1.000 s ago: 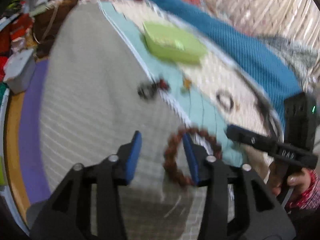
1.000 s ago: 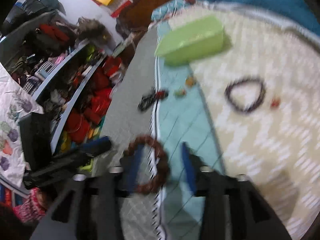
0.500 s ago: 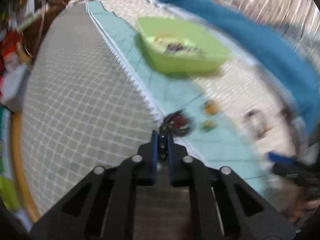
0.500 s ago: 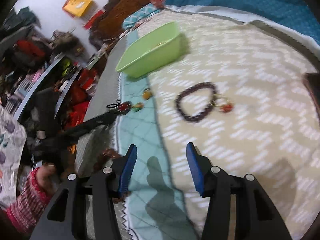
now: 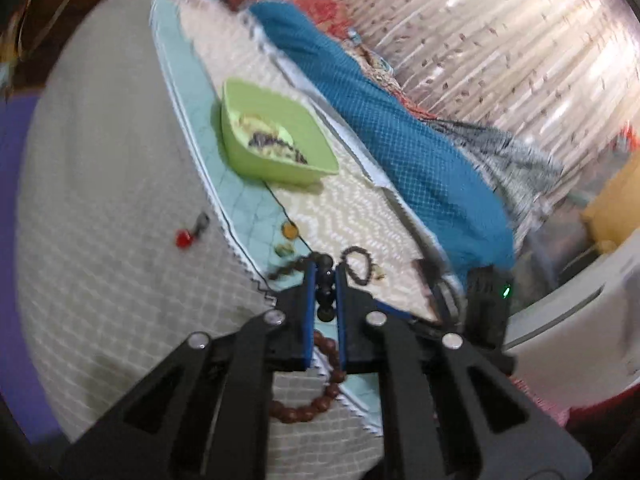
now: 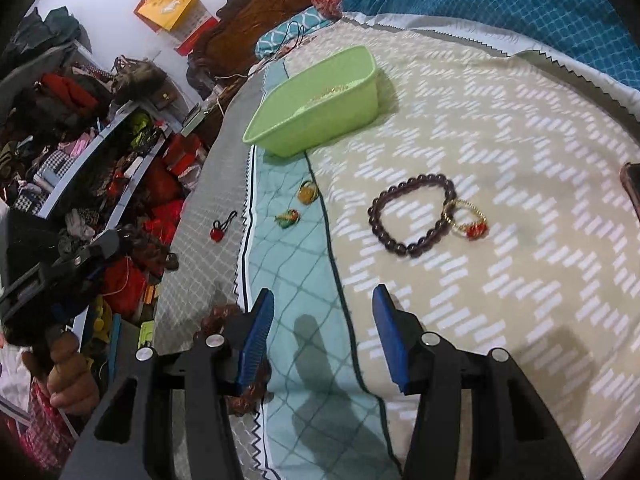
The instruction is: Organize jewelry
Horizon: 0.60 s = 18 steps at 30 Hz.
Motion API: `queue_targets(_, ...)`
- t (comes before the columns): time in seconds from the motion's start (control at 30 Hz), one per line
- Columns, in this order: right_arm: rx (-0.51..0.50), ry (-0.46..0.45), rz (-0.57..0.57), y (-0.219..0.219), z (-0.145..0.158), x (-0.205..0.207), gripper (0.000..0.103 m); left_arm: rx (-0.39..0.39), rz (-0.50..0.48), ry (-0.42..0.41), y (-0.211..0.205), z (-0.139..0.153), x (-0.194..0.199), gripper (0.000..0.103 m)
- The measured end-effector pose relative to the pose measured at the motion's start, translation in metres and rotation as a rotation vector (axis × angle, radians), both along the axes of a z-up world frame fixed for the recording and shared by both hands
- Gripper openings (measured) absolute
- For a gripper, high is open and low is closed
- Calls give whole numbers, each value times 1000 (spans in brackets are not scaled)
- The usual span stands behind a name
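My left gripper (image 5: 325,270) is shut on a string of black beads (image 5: 325,280), held above the bedspread; a loose end trails to the left. Under it a brown bead bracelet (image 5: 316,400) lies on the grey cover. My right gripper (image 6: 323,300) stands open over the teal strip with nothing between its fingers. Ahead of it lie a dark purple bracelet (image 6: 412,212) and a gold ring with a red stone (image 6: 468,222). The green tray (image 6: 320,108) holds some jewelry. In the right wrist view the left gripper (image 6: 114,240) is off to the left.
An orange ring (image 6: 307,192), a green ring (image 6: 287,218) and a red bead on a black loop (image 6: 218,232) lie near the tray. A blue blanket (image 5: 400,152) borders the far side. Cluttered shelves (image 6: 100,160) stand beyond the bed's left edge. A phone's edge (image 6: 632,184) shows at the right.
My left gripper, open around the brown bracelet a second ago, moved to the black beads, shut on them and lifted them. The right gripper drifted right, still open.
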State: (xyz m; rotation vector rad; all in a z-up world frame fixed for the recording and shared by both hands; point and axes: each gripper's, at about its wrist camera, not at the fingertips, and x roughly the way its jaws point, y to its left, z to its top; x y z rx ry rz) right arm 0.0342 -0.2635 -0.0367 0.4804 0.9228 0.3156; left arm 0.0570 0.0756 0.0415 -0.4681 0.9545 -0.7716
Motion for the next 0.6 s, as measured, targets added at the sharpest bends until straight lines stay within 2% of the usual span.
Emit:
queue_targets(0.07,-5,2,3,0,0,-1,24,-56,1,36,2,-4,6,8)
queue_targets(0.13,-8,1,0,1,0,-1,24,-75,-15,39,0,-4,7,8)
queue_targets(0.2,-4,2,-1,0,-1,-1,24,-22,-42,53,-5,-13,6,8)
queue_targets(0.23,-3,2,2,1,-2,-1,24,59,-41,61,-10,-23,5,8)
queue_targets(0.3,-8,6,12,2,-3,-1,24,325,-20,94,-21,-58,4,8)
queue_targets(0.33,-7,8,16,3,-4,0,24,390,-19,113,-23,-70,3,10)
queue_targets(0.4,0,8,20,2,-3,-1,24,338,-2,89,-13,-70,-6,11)
queue_targets(0.43,3,6,20,0,-3,-1,24,342,2,90,-12,-65,-8,11)
queue_targets(0.53,-14,-13,16,-5,2,-1,24,304,9,11,1,-37,-20,11)
queue_targets(0.6,-52,-43,27,-3,8,1,24,289,29,-47,12,-18,-22,20)
